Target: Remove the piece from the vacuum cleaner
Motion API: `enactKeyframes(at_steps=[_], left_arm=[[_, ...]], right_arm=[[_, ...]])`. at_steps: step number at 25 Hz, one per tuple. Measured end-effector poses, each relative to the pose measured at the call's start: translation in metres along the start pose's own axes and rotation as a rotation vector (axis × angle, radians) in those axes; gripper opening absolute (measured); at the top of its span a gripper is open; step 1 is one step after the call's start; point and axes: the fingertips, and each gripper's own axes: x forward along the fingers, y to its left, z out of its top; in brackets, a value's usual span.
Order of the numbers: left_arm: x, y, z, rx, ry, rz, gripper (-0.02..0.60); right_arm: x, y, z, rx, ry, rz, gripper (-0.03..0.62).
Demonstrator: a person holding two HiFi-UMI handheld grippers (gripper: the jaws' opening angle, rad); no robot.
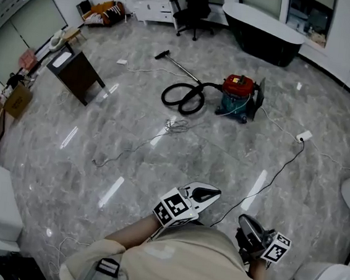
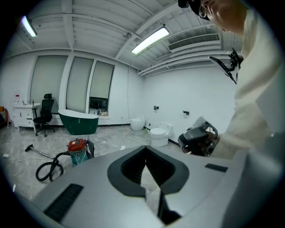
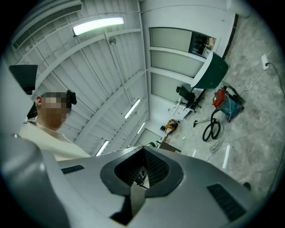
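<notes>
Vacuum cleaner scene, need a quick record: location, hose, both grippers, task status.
vacuum cleaner: red top, teal body, upright on the grey marble floor
hose: black, coiled on the floor beside the vacuum cleaner
wand: lying on the floor, its nozzle pointing away from the vacuum cleaner
left gripper: jaws together, empty
right gripper: jaws together, empty
task status: not started; both grippers are held near the person's body, far from the vacuum cleaner

Grey marble floor [image 1: 99, 153] holds a bathtub [image 1: 264, 32] (dark green).
</notes>
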Motion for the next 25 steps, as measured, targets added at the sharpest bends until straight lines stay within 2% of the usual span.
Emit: enactKeyframes(at_steps=[5,11,13,18,22,25], left_arm=[[-0.015,0.05,0.014,-0.012,-0.053,0.008,0.003],[-0.028,0.132,0.013,-0.102,-0.106,0.012,0.003],[-0.026,0.15,0.016,-0.116,-0.115,-0.014,0.003],[-0.025,0.188,0.02,-0.094,-0.118,-0.091,0.003],[-0.025,0.21,0.016,-0.08,-0.122,-0.124,0.003],[-0.025,0.219,0.017,-0.088,-0.137,-0.132,0.003]], right_arm=[[0.044,-0.019,0.007,0.013,0.056,-0.044,0.003],[0.108,-0.042,0.014,-0.017,0.14,-0.102,0.003],[0.122,-0.049,0.019,-0.007,0.133,-0.132,0.003],[0.155,-0.063,0.026,0.044,0.088,-0.187,0.003],[0.169,-0.074,0.035,0.003,0.055,-0.277,0.003],[0.178,-0.082,0.04,0.01,0.054,-0.291,0.003]])
